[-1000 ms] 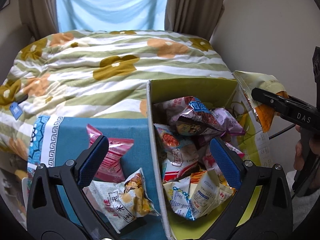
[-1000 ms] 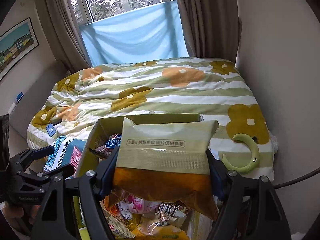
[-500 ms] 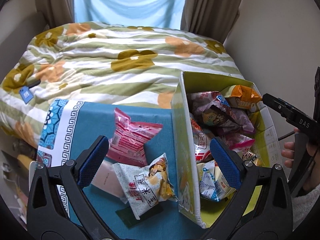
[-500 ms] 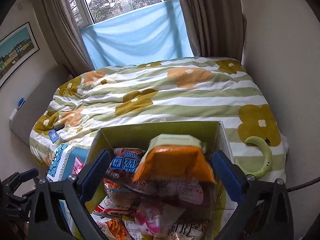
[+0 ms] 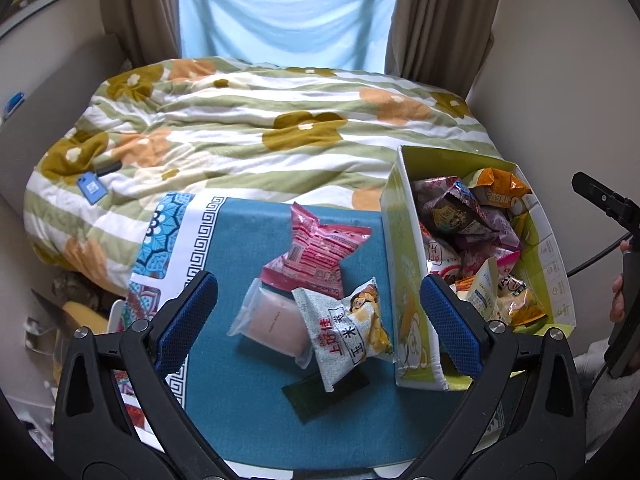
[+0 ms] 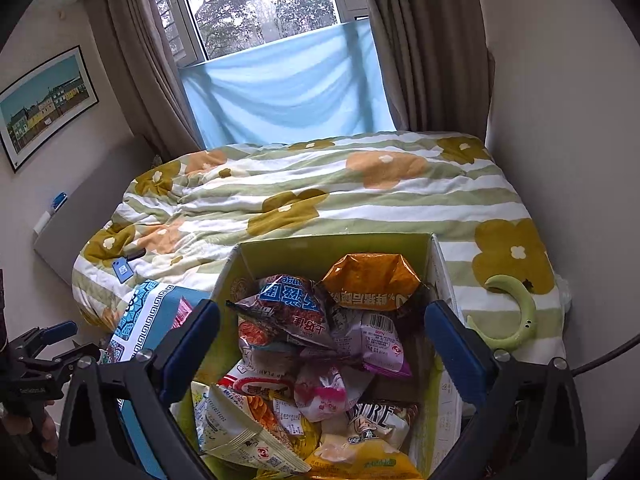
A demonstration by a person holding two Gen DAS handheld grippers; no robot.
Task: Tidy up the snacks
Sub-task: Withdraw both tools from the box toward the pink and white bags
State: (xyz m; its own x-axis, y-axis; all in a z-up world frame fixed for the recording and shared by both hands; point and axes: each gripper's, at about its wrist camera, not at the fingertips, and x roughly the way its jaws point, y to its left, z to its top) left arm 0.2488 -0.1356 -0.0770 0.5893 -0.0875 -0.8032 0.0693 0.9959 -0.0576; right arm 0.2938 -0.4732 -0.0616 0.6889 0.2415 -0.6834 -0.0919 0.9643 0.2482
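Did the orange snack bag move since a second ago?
Yes. The orange snack bag left the right gripper, now open, and dropped into the far end of the yellow-green box.

Snack packets (image 5: 320,256) beside full box (image 5: 404,256)

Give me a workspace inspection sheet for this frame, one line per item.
Surface: blue cloth on the bed edge, beside striped quilt.
Job's things: green box full of snack packs; orange bag on top at the back. Pink pack, clear pink pouch, white pack and dark sachet overlap on the cloth.
Clutter: blue tag, green crescent on quilt.
Grippers: left claw open above loose packs; right claw open over box.
Cables: black cable at right.
Surroundings: window, curtains, picture.
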